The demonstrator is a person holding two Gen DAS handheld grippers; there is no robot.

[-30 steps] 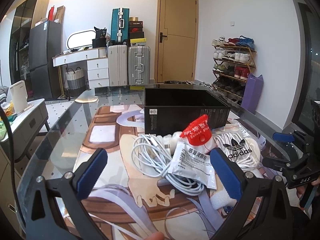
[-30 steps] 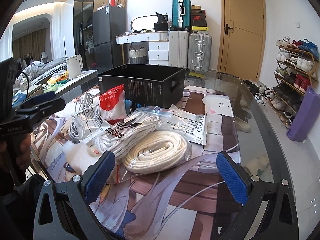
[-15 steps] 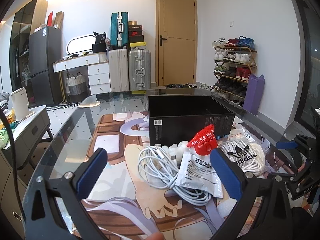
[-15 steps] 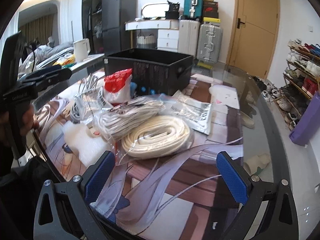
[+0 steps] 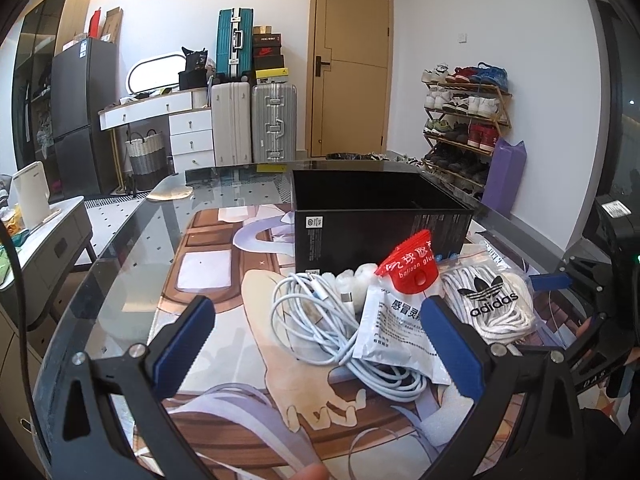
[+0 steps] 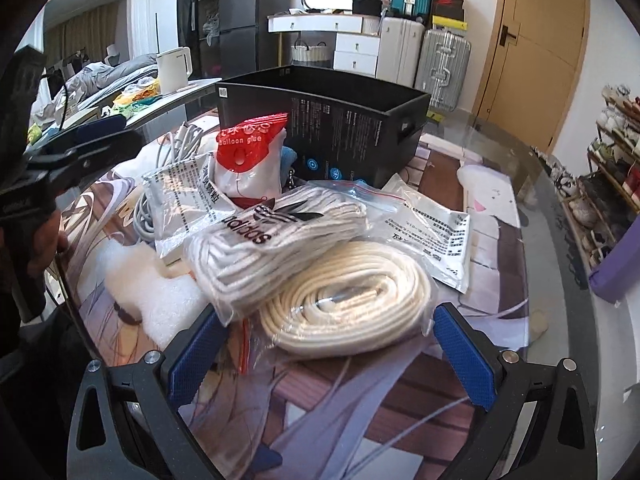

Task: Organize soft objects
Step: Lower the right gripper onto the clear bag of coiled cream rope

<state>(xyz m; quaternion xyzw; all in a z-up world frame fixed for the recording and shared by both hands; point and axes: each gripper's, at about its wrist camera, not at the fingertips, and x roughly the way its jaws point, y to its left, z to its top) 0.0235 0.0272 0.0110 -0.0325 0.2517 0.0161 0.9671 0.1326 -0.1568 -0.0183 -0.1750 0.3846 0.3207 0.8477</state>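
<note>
1. Both grippers are hanging over the pile with nothing in them. The left gripper [image 5: 318,338] is spread wide, and so is the right gripper [image 6: 330,346], blue pads well apart.
2. The step in hand is looking like the first pick, probably the right one going for the cream rope coil [image 6: 348,300]. The coil is lying in its clear bag, right in front of the right gripper and roughly between the pads. The adidas lace bag [image 6: 276,244] is leaning on its far-left edge.
3. To do it well, I'd be coming in low and closing on the thick body of the coil, not just the loose plastic, since film is going to slip or stretch. Lifting slowly is wise too, because the lace bag is overlapping it and could get dragged along.
4. The black box [image 6: 320,128] is sitting open just behind the pile, so that's likely the drop spot.
5. On the left side, the white cable tangle [image 5: 332,332] is lying just ahead of that gripper, between its pads, with the silver sachet [image 5: 396,336] and the balloon glue pack [image 5: 412,268] crowding it from the right.
</note>
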